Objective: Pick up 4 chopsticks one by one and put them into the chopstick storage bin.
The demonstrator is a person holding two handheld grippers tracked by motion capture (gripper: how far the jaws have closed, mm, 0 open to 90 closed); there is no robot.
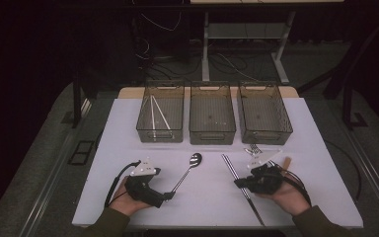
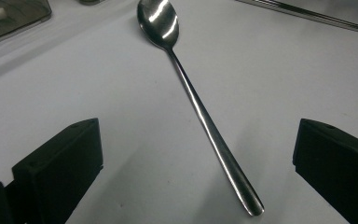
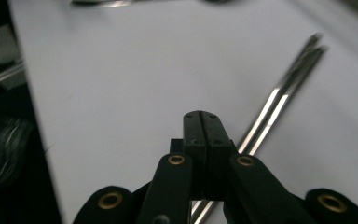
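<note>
White tabletop [image 1: 128, 197] carries the work. Left gripper [image 1: 167, 196] rests low with jaws wide and empty, straddling the spoon [image 2: 200, 112] handle's end; the spoon runs straight ahead, bowl toward the bins [image 1: 161, 112]. Right gripper [image 3: 200, 126], closed and empty, hovers just above the chopsticks [image 3: 279, 93].

Three bins [image 1: 212, 118]; fork [image 1: 254, 148]
</note>
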